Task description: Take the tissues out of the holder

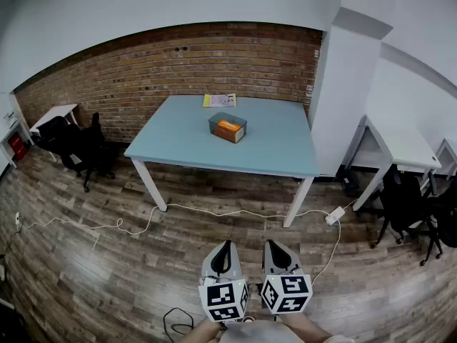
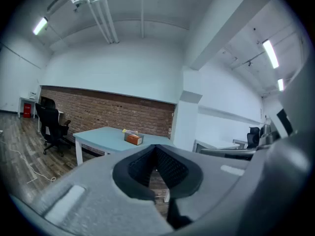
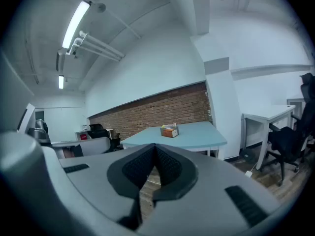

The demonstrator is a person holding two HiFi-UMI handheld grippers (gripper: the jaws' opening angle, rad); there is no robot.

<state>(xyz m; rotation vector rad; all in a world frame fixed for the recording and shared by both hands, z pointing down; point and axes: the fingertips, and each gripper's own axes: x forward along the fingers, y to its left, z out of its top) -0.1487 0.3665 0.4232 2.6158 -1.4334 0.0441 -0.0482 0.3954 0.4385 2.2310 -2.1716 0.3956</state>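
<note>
My left tongs (image 1: pixel 226 245) are fully closed and hold nothing. My right tongs (image 1: pixel 275 244), just beside them, are likewise closed and empty. The tissues (image 1: pixel 228 128) sit in the clear holder (image 1: pixel 230 117) on the blue counter (image 1: pixel 178 138), well apart from both tongs.

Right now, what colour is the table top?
Light blue table, clearest in the head view.

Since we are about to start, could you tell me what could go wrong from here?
The white cable lies across the floor between the person and the table: a likely trip hazard.
The left gripper and right gripper are both shut and must open before any grasp.
The holder stands loose, so it may lift along with the tissues.
</note>
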